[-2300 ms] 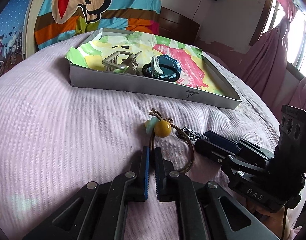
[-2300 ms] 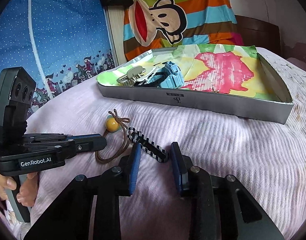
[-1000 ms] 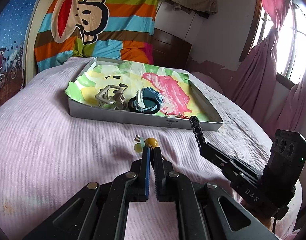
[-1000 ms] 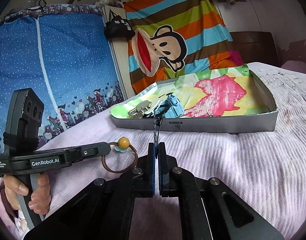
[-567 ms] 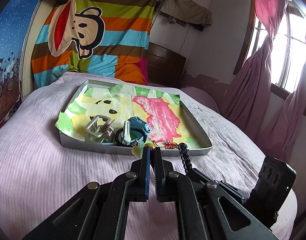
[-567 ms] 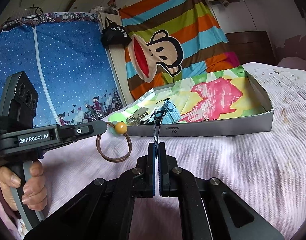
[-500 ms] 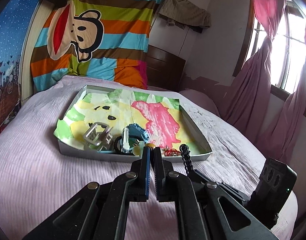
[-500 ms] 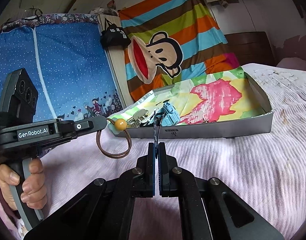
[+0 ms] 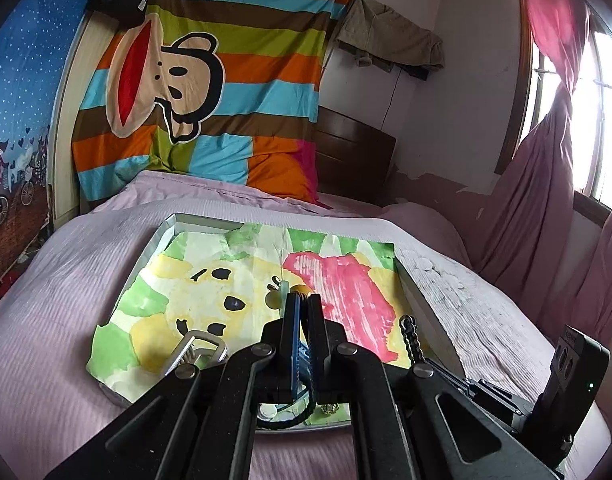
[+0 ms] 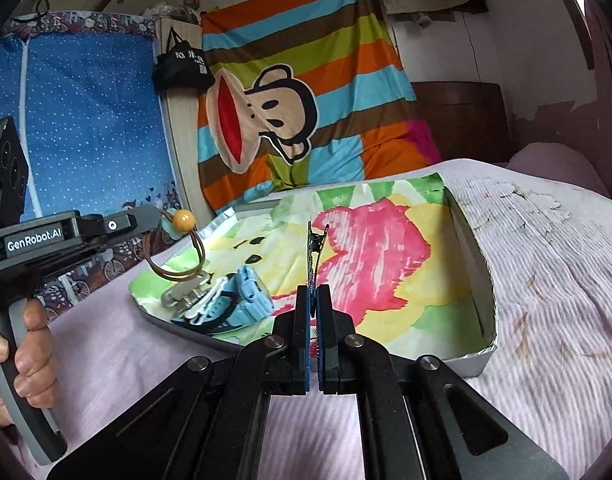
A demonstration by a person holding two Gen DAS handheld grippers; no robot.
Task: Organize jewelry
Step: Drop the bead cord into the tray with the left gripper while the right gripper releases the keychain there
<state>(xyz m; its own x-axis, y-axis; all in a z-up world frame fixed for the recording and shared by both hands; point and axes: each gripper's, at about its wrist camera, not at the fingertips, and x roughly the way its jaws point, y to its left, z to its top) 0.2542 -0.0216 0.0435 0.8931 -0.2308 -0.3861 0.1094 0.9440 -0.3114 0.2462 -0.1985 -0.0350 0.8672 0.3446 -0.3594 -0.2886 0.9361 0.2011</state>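
Observation:
My left gripper [image 9: 302, 303] is shut on a brown hair tie with a yellow bead [image 9: 299, 290] and holds it over the grey tray [image 9: 158, 240]. From the right wrist view the hair tie [image 10: 177, 252] hangs from the left gripper [image 10: 155, 216] above the tray's left end. My right gripper [image 10: 314, 294] is shut on a black-and-white striped hair clip [image 10: 314, 252], held upright over the tray [image 10: 476, 256]. The clip [image 9: 410, 338] also shows in the left wrist view, over the tray's right part.
The tray is lined with colourful paper and sits on a pink bedspread [image 10: 546, 280]. In it lie a blue watch [image 10: 241, 300] and a silver claw clip [image 10: 185, 294], which also shows in the left wrist view [image 9: 195, 350]. A striped monkey blanket [image 9: 193, 80] hangs behind.
Both grippers have lifted their items off the bedspread and carried them forward over the tray. Both stay shut.

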